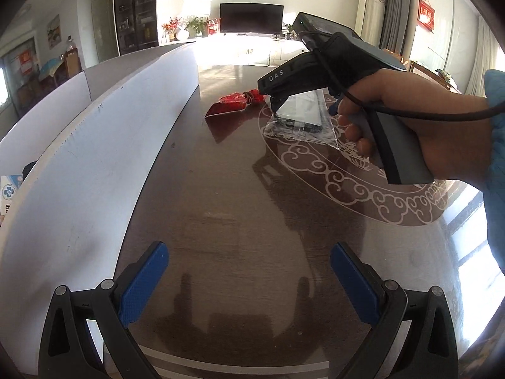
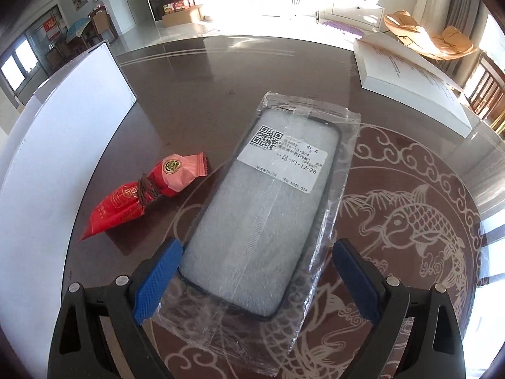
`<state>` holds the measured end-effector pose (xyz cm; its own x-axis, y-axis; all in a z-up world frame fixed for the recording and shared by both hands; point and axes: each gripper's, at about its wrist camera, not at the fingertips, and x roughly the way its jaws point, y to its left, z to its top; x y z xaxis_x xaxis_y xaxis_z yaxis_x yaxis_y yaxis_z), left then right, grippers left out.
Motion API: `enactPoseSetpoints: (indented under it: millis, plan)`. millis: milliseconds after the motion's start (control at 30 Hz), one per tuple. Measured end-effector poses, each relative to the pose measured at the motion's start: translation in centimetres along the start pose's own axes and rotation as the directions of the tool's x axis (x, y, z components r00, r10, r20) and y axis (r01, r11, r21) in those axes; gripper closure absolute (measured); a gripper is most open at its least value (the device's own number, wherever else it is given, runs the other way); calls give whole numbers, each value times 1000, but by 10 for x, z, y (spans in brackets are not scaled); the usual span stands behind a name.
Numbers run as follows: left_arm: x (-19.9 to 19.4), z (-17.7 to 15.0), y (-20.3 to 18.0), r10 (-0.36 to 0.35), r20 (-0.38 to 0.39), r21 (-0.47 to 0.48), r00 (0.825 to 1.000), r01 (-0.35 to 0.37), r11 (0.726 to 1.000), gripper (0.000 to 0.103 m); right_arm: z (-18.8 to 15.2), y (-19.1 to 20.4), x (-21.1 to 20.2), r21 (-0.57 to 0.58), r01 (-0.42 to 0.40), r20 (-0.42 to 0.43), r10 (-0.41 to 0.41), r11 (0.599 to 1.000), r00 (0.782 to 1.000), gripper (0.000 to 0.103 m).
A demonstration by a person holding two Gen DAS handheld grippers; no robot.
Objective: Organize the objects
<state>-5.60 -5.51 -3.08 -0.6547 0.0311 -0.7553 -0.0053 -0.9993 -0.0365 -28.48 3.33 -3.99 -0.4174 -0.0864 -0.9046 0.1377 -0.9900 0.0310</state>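
Bagged phone case (image 2: 268,208) lies mid-frame on the table (image 2: 221,72), its near end between the wide-open, empty right gripper (image 2: 252,281), so grasping seems underway; closing squarely comes next, judging by this.

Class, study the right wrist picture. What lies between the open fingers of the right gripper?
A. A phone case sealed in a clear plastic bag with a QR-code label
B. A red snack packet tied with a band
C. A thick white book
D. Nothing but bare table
A. The bagged phone case lies on the table with its near end between the spread fingers of the right gripper; the red snack packet sits off to its left.
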Motion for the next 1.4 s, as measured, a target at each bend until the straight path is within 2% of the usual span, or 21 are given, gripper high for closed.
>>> enactPoseSetpoints:
  millis: [167,200,233,267,367,533,833,900,1033,1200,1400]
  plan:
    - [2,0,-11,-8,-6,41,1000,8,999,0,7,4,11,35,32,-7,-32,999,999,6]
    - [3,0,-14,-7,-7,53,1000,7,999,0,5,5,10,20,44,-2,-44,999,999,8]
    - [3,-1,-16,-4,-8,64,1000,5,998,0,3,4,7,6,46,15,-46,999,999,18]
    - [4,-2,-19,-3,-8,72,1000,3,997,0,0,2,4,3,41,24,-42,999,999,22]
    - [4,-3,-21,-6,-11,83,1000,6,997,0,-16,-12,-7,-7,27,37,-27,1000,999,23]
    - [8,-5,-18,-11,-24,72,1000,12,997,0,-72,-52,-35,-44,16,74,-13,999,997,23]
    - [21,-9,-20,-12,-72,68,997,17,998,0,-195,-138,-96,-21,30,142,-26,999,989,23]
    - [21,-9,-22,-10,-71,77,997,15,997,0,-213,-152,-104,-13,35,161,-32,999,986,22]
    - [21,-10,-23,-8,-73,83,997,14,996,0,-231,-166,-107,1,44,184,-43,999,982,5]
    - [23,-10,-25,-7,-84,89,996,14,996,0,-231,-172,-106,18,58,180,-60,998,982,0]
    - [24,-10,-28,-7,-87,104,996,16,995,0,-232,-172,-104,21,53,179,-56,998,982,0]
